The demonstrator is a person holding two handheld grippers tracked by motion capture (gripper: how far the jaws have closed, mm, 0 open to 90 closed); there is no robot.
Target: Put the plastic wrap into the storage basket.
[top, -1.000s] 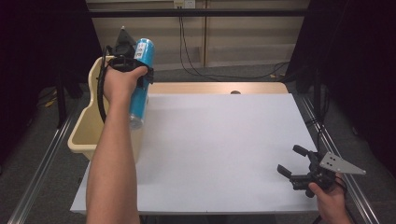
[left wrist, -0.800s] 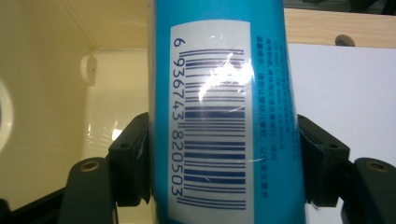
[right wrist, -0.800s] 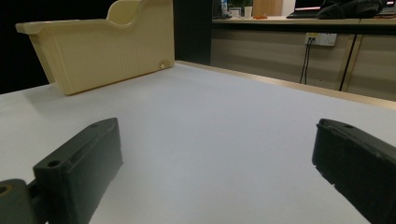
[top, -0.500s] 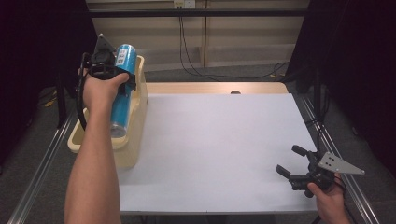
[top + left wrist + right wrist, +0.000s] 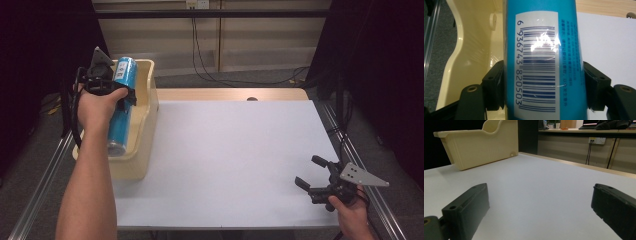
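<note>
A white tabletop point(image 5: 235, 160) with a wooden far edge stands on a grey floor point(image 5: 30, 135). Behind it runs a beige panelled wall point(image 5: 250, 40) bearing a white socket point(image 5: 196, 4), from which black cables point(image 5: 200, 55) hang. Dark curtains point(image 5: 380, 75) flank both sides.

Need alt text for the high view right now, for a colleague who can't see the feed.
The left tongs grip a tall blue cylindrical can above a cream plastic tub at the left edge of the white table. The right tongs rest open near the table's front right corner, holding nothing.
</note>
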